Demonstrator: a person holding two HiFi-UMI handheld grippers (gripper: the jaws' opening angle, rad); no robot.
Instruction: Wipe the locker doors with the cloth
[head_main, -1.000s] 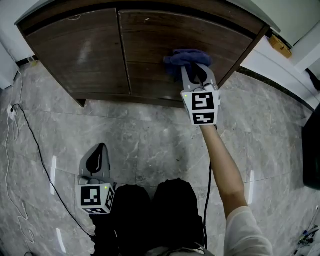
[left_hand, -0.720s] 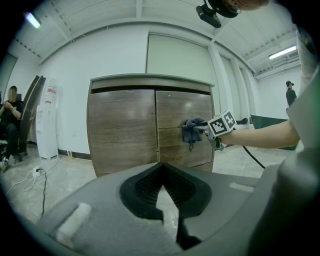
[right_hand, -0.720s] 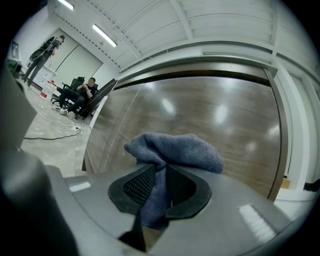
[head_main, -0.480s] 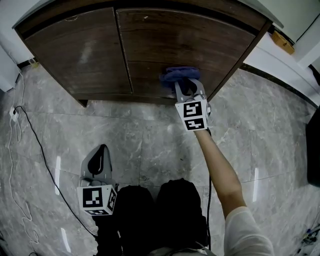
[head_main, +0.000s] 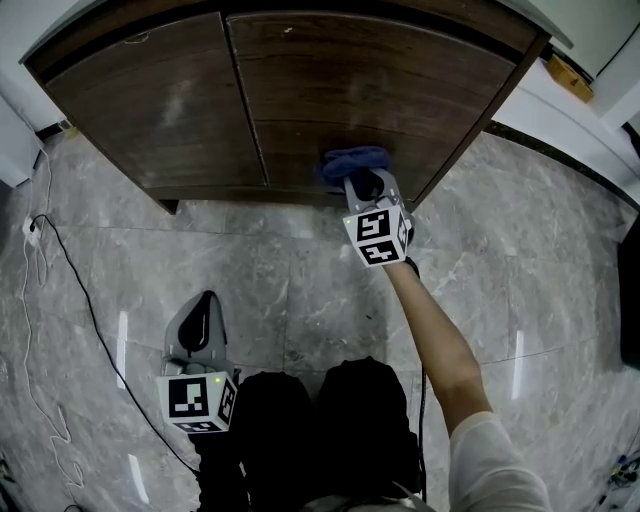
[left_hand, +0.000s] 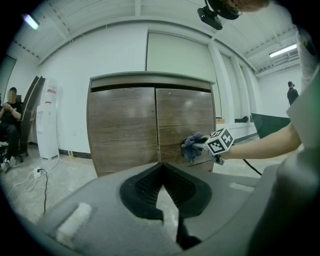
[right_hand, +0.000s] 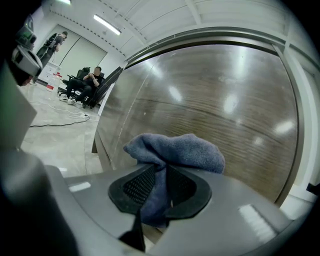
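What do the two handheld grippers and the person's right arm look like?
The left gripper and right gripper have grey rounded bodies with black ribbed pads. Each carries a white cube with black square markers. A thin black cable leaves the right one. The person wears a pale sleeve.

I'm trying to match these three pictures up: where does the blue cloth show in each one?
Head view: cloth upper middle, low on the right door, just beyond the right gripper.
Left gripper view: cloth right of centre, against that same door.
Right gripper view: cloth dead centre, pinched in the jaws.
Shared landmark: the brown right door behind the cloth.
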